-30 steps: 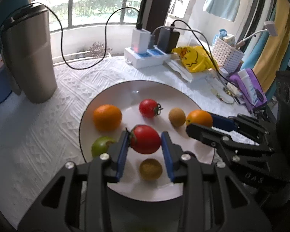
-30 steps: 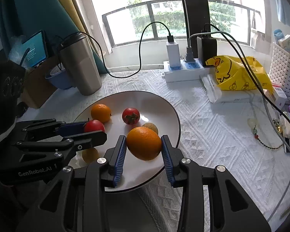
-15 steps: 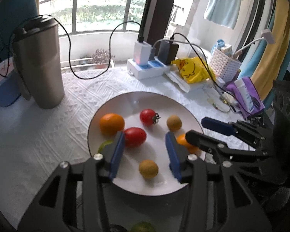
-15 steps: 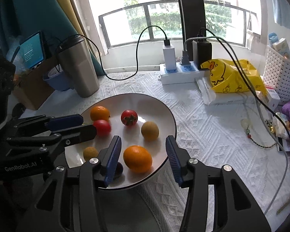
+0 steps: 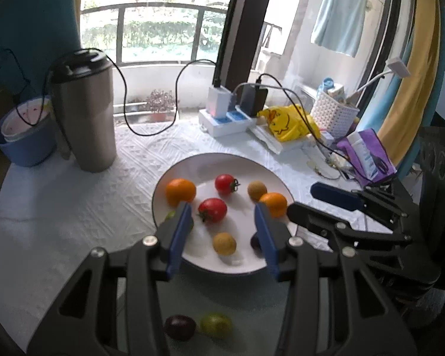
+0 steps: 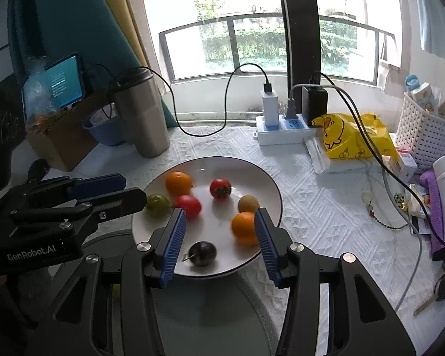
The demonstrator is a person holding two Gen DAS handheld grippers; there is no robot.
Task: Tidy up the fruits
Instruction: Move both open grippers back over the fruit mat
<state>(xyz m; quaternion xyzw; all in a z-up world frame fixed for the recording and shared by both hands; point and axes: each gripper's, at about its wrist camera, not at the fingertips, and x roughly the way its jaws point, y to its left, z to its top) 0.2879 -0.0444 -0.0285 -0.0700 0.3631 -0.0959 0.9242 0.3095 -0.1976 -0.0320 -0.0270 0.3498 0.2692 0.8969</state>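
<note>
A white plate (image 5: 204, 163) (image 6: 270, 187) holds several fruits: two oranges (image 5: 181, 191) (image 6: 242, 227), two red tomatoes (image 5: 212, 210) (image 6: 220, 188), two small brown fruits (image 5: 224, 243) (image 6: 248, 203), a green fruit (image 6: 157, 203) and a dark plum (image 6: 202, 253). My left gripper (image 5: 224, 235) is open and empty above the plate's near side. My right gripper (image 6: 219, 237) is open and empty, with the orange by its right finger. A dark plum (image 5: 179, 327) and a green fruit (image 5: 216, 324) lie below the left gripper, off the plate.
A steel tumbler (image 5: 84, 112) and a blue bowl (image 5: 23, 145) stand at the left. A power strip with chargers (image 5: 228, 118), a yellow bag (image 5: 284, 123), a white basket (image 5: 333, 114) and a purple pack (image 5: 368, 157) crowd the back right. Cables cross the white cloth.
Both grippers have opened and drawn back. The left one let go of a red tomato and the right one let go of an orange; both fruits now rest on the plate.
</note>
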